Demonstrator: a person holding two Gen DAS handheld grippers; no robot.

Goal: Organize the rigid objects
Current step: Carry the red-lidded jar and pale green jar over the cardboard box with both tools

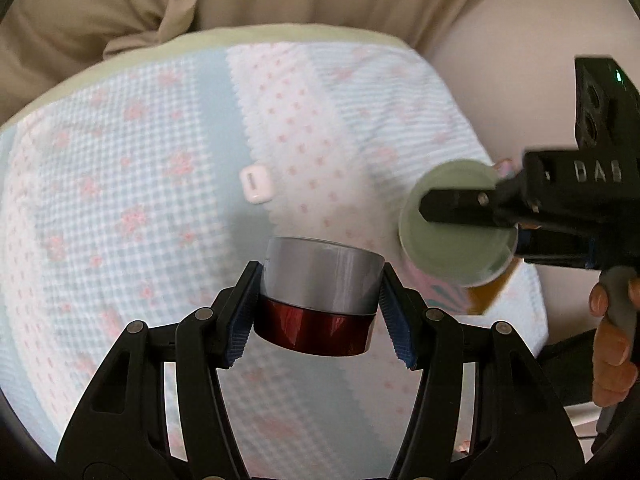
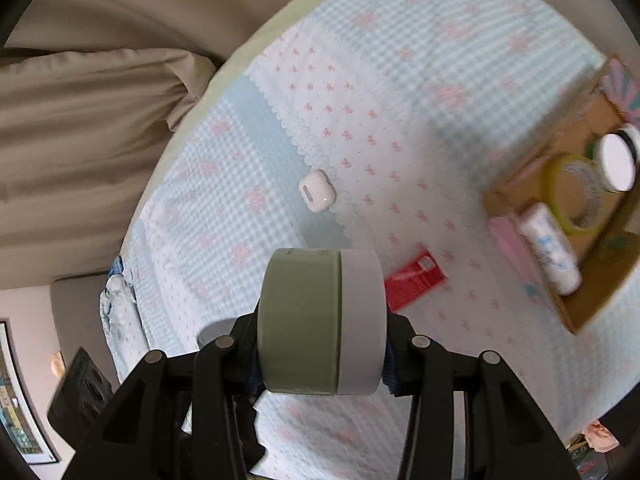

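Observation:
My left gripper is shut on a round jar with a silver lid and red base, held above the quilt. My right gripper is shut on a round container with a green and a white half; in the left wrist view this green container hangs at the right, over the box edge. A white earbuds case lies on the quilt, also in the left wrist view. A red packet lies near the right gripper.
A cardboard box at the right holds a yellow tape roll, a white tube and a white-lidded jar. The patterned quilt covers the bed, beige pillows behind. A person's hand grips the right tool.

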